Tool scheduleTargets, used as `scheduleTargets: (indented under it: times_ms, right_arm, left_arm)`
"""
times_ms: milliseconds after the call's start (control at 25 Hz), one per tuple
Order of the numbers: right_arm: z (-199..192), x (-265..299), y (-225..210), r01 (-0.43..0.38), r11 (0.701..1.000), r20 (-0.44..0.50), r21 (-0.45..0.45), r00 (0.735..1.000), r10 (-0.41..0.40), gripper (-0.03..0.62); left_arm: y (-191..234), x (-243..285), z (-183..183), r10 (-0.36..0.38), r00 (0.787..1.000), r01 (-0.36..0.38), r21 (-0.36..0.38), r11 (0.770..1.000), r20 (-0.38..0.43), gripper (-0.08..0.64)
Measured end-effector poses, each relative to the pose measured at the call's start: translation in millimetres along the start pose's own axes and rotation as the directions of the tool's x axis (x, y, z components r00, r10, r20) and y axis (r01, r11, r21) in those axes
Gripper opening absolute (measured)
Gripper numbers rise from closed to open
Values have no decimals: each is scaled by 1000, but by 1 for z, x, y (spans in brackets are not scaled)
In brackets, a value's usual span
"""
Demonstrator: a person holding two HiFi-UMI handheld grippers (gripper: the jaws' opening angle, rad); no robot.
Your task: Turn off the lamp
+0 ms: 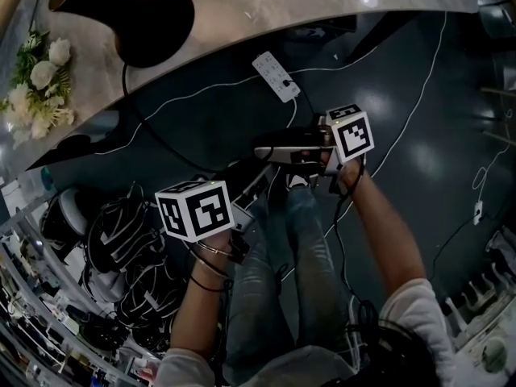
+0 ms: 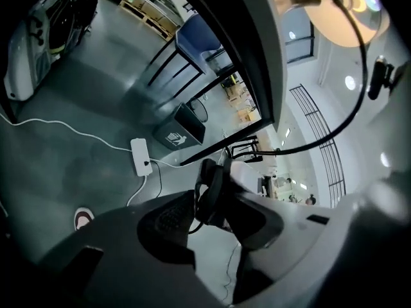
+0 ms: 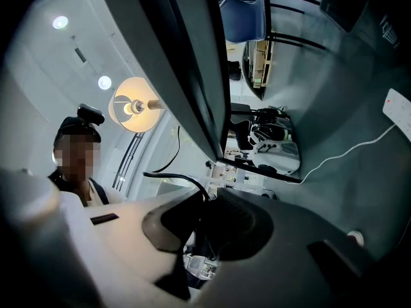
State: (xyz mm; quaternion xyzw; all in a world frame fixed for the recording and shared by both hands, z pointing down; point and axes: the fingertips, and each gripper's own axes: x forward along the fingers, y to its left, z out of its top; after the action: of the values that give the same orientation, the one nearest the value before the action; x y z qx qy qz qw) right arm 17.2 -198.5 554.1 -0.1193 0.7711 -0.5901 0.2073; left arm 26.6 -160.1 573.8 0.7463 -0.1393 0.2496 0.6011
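The lamp's dark base (image 1: pixel 149 18) stands on the marble table (image 1: pixel 266 6). Its bulb (image 2: pixel 352 2) glows, and shows lit in the right gripper view too (image 3: pixel 135 108). A black cord (image 2: pixel 334 117) hangs from it down to an inline switch (image 2: pixel 210 188). My left gripper (image 2: pixel 210 201) has that switch wedged between its fingertips, jaws wide around it. My right gripper (image 3: pixel 204 220) is shut on the cord (image 3: pixel 176 175) close beside it. In the head view both marker cubes, left (image 1: pixel 193 208) and right (image 1: pixel 351 133), hover above the floor beside the table.
A white power strip (image 1: pixel 276 76) with thin white cables lies on the dark floor. Flowers (image 1: pixel 40 79) sit on the table's left end. Striped bags and gear (image 1: pixel 121 248) pile up at the left. A dark bin (image 2: pixel 183 127) stands under the table; a person (image 3: pixel 77 172) stands beyond.
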Motion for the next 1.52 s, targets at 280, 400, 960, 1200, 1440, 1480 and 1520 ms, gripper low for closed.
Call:
scheduleTargets:
  times_ms: [280,400,960,1200,1440,1480,1520]
  right_arm:
    - [7,6,3,-101,991,108,92,990,91,61]
    - [8,9,10,-158,980,141,124,980,140,61]
    - [8,8,13,-140,985,120,103,985,128,64]
    - [10,1,11,-134,987,177,89,977,116,64]
    - [8,-16,6,-55,998,139,21,989,52,77]
    - [8,-21,7,-42,999,130,8,991,41,80]
    - [7,-26,8,-34,999,121,-5,992,34,80]
  left_arm:
    - [-8,-10,10,122,992,-120,230,966,5,112]
    - [-10,-13,10,102,995,-100,226,969,5,112]
    - [-16,-16,6,-44,999,40,181,983,15,92]
    - [-18,-13,5,-33,999,33,195,980,-1,89]
    - [-19,-17,4,-63,998,62,184,981,0,84]
    - [-20,-19,4,-79,997,77,177,981,5,84]
    - [-21,-21,5,-97,995,94,171,981,8,84]
